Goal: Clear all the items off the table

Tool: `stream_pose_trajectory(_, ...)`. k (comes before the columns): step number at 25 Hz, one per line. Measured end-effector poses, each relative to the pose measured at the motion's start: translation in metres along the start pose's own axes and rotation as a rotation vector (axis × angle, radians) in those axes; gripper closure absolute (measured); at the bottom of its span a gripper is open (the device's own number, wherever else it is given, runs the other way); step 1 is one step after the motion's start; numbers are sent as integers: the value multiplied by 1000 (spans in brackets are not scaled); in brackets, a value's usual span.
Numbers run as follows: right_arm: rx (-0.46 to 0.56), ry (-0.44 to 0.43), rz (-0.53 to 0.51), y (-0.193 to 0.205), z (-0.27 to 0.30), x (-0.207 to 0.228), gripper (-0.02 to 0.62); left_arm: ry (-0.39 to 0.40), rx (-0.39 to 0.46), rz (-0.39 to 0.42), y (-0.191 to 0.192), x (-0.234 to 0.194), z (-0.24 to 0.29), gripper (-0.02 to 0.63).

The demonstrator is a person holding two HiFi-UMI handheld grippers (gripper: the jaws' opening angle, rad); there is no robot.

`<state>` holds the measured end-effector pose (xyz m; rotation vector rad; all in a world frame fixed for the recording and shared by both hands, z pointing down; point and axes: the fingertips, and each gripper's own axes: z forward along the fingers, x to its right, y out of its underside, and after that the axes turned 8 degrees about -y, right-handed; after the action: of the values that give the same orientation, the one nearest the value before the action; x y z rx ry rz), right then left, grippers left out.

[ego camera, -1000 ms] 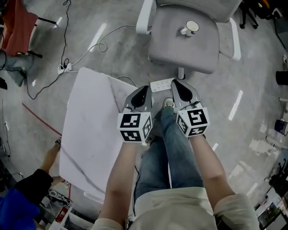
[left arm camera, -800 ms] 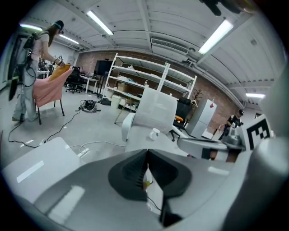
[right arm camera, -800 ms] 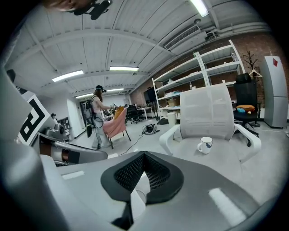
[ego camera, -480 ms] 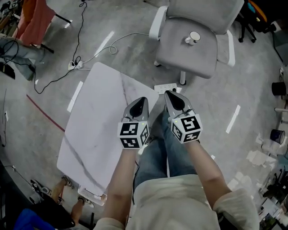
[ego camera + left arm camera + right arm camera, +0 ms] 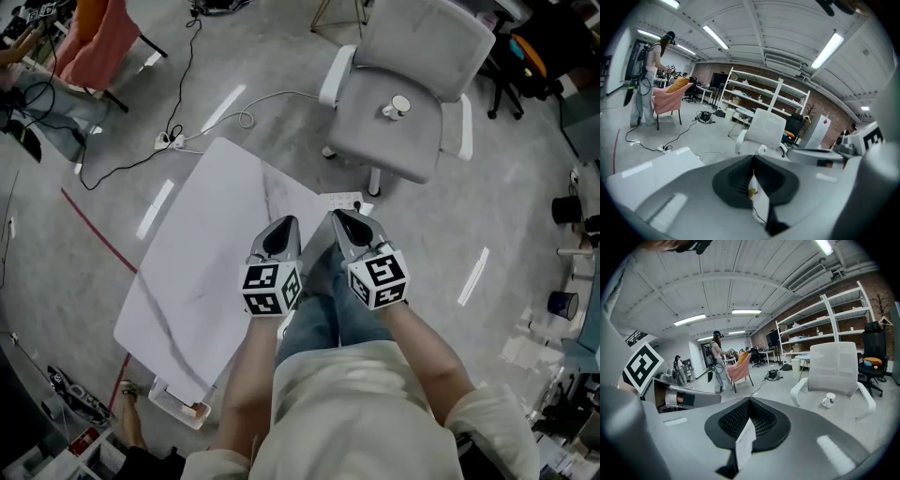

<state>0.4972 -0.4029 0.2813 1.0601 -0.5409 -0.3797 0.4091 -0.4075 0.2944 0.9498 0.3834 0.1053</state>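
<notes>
The white marble-patterned table stands with a bare top, with nothing resting on it in the head view. A white mug sits on the seat of the grey office chair beyond the table. My left gripper is shut and holds nothing; it hangs over the table's right edge. My right gripper is shut and holds nothing; it is beside the left one, over my legs. The mug and chair lie ahead in the right gripper view. In the left gripper view a table corner shows at lower left.
A power strip and a white cable lie on the floor between table and chair. A pink chair stands at far left, dark chairs at far right. A person stands by shelving.
Both grippers have risen side by side and stayed shut. The table and the chair now look smaller and farther below, and the view has shifted so more floor shows.
</notes>
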Motion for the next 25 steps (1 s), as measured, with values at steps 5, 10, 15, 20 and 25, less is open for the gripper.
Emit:
stream_pose_trajectory(5, -4, -47, -4, -18, -10, -25, 597, -47, 29, -60, -15, -9, -30, 597)
stream_pose_trajectory(10, -18, -124, -20, -33, -9, -52, 597, -87, 55, -80, -27, -16, -61, 597)
stream_pose_trajectory(15, -20, -206, -70, -50, -4, -83, 597, -140, 90, -89, -36, -34, -94, 597)
stream_pose_trajectory(20, -23, -282, -104, -64, 2, -115, 597, -204, 133, -119, -50, -60, -123, 597)
stream_pose_trajectory(25, -4, -342, -125, -75, 6, -142, 597, -246, 164, -127, -58, -73, -144, 597)
